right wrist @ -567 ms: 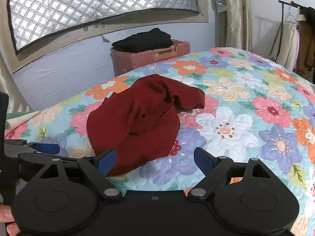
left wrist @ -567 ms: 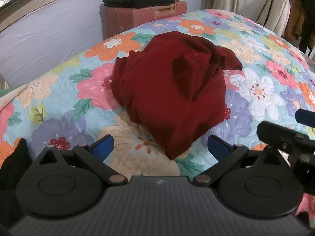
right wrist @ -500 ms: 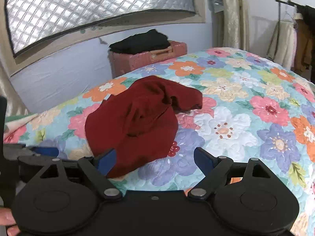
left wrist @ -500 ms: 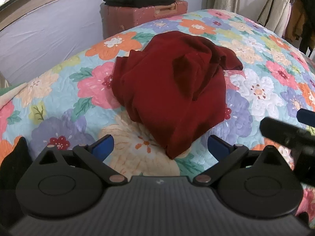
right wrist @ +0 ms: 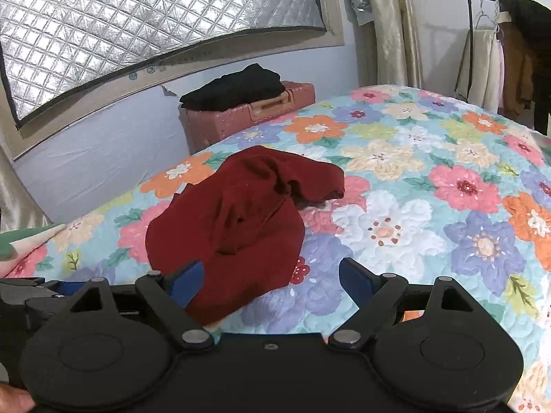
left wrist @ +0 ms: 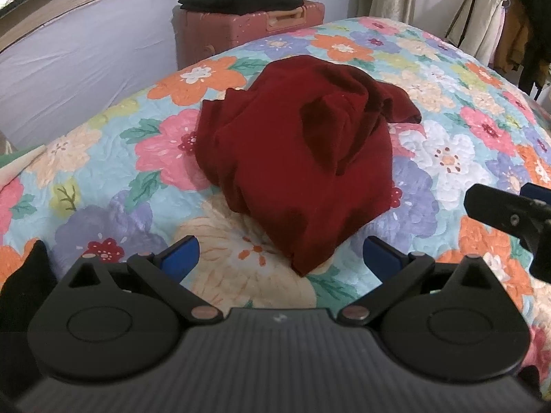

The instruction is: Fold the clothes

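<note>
Crumpled dark-red knit garment (left wrist: 296, 158) heaps on quilted floral bedspread (left wrist: 447, 158); both grippers' blue-tipped fingers (left wrist: 180, 258) spread apart, empty.

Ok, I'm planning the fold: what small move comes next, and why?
Probably lower the left claw onto the near tip of the crumpled red garment. Both claws are open and empty, and that tip lies between its fingers on the floral quilt.
</note>
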{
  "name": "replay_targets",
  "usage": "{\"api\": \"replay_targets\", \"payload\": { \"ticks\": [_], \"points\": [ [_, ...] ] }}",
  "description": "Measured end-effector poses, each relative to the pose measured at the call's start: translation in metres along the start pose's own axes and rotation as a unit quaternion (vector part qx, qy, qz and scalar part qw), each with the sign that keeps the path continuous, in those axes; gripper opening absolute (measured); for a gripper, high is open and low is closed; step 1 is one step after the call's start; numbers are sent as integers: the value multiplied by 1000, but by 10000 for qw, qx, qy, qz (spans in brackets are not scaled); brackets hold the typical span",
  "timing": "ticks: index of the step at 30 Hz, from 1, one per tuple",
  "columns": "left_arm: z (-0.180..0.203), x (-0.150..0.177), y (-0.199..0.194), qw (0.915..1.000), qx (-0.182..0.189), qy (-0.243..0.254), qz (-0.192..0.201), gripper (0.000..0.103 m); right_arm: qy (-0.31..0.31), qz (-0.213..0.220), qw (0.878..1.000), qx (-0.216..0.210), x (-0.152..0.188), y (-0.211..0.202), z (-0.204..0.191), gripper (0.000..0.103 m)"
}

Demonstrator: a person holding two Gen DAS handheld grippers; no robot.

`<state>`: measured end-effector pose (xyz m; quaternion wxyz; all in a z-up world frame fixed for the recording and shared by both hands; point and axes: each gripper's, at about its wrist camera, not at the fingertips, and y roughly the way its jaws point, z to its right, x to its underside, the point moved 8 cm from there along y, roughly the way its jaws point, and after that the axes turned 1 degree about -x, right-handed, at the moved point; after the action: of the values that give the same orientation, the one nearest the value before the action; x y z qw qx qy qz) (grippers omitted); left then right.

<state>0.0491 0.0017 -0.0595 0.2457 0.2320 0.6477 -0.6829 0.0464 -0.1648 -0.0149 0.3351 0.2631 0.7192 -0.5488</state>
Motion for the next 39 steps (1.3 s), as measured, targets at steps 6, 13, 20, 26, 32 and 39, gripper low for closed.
{"api": "replay_targets", "payload": {
  "ticks": [6, 13, 20, 26, 32, 39],
  "points": [
    [-3, -1, 2, 10000, -41, 5, 3, 103, -76, -65, 9999, -75, -2, 0, -4, 89],
    [-7, -1, 3, 9999, -101, -35, 10, 103, -151, -137, 9998, -65, -1, 1, 0, 89],
    [-6, -2, 5, 9992, -356, 102, 124, 103, -498, -87, 9987, 34, -2, -4, -2, 89],
    [-5, -1, 6, 9991, -384, 110, 112, 103, -531, -107, 9985, 31, 1, -3, -3, 89],
    [-5, 4, 13, 9994, -342, 54, 3, 103, -461, -180, 9988, 6, 5, 2, -1, 89],
    [-1, 1, 10, 9998, -145, 43, 85, 103, -392, -287, 9988, 18, 9, 9, 4, 89]
  ]
}}
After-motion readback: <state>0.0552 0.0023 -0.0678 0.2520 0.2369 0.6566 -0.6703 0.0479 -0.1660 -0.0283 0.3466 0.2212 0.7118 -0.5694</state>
